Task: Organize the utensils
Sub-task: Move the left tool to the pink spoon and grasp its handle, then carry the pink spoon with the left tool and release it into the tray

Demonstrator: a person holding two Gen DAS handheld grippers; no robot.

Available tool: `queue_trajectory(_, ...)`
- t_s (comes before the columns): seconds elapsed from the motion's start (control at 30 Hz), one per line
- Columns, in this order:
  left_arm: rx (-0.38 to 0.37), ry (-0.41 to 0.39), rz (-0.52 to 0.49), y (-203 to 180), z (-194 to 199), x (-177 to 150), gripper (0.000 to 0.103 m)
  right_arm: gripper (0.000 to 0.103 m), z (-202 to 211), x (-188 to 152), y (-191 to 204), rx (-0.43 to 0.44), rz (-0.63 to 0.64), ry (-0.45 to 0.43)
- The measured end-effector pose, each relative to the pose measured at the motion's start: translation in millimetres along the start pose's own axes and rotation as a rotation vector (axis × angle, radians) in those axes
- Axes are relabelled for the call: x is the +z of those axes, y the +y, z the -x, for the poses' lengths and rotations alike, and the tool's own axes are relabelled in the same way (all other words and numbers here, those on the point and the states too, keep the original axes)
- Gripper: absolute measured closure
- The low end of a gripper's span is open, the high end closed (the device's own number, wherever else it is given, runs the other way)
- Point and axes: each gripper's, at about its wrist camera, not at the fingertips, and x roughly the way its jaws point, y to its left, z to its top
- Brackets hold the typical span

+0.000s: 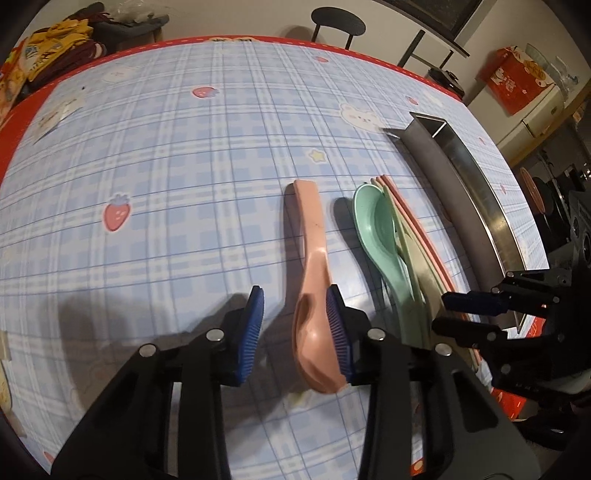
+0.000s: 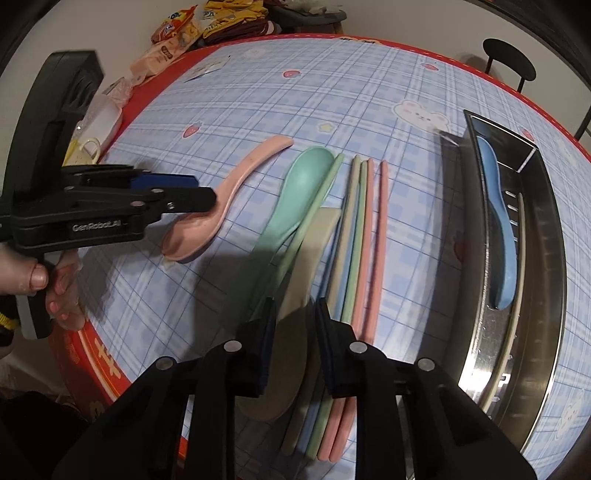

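The left gripper (image 1: 295,328) stood low over the plaid tablecloth (image 1: 177,192) with its jaws spread wide; the pink spoon (image 1: 314,280) lay flat on the cloth between them, bowl nearest the camera, its edge against the right blue pad (image 1: 338,332) while the left pad was well clear of it. From the right wrist view the same gripper (image 2: 199,192) reached in from the left, a bare hand (image 2: 33,273) on its handle, its fingertips over the pink spoon (image 2: 221,206) near the bowel end of the handle. The right gripper (image 2: 295,332) sat with its jaws partly open on either side of the beige spoon (image 2: 295,314), which lay on the cloth with its bowl toward the camera; whether the pads touched it could not be told. The green spoon (image 2: 295,192) rested just left of the beige one, bowl away from the camera. A row of chopsticks (image 2: 365,240), green, beige and pink, lay side by side just to the right of the spoons. The steel tray (image 2: 543,295) stood at the right of the table, holding the blue spoon (image 2: 498,229) and one pale chopstick (image 2: 521,258) beside it. Snack bags (image 2: 177,33) sat at the far left edge.
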Motion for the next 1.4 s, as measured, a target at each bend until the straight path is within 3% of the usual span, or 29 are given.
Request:
queue_trajectory(0.3,-0.038,0.010,-0.006,-2.9,-12.0,4.5,0.077,0.091,-8.4,-3.2,1.3,0.038,-0.023,0.027)
queue_trajectory(0.6,-0.047,0.008,-0.021,-8.2,-12.6,0.1,0.078,0.094,-7.5,-12.7,-3.8,0.088,-0.077,0.017)
queue_trajectory(0.73,-0.051,0.027,-0.038,-13.6,-14.2,-3.7,0.089,0.094,-7.3,-14.3,-3.8,0.094,-0.083,0.016)
queue_trajectory(1.23,-0.100,0.038,0.036,-23.5,0.6,-55.0,0.089,0.094,-4.0,-27.5,-6.7,0.125,-0.115,0.001)
queue_trajectory(1.4,-0.101,0.040,0.044,-23.3,0.4,-56.4,0.089,0.094,-3.6,-28.3,-7.5,0.129,-0.120,0.001)
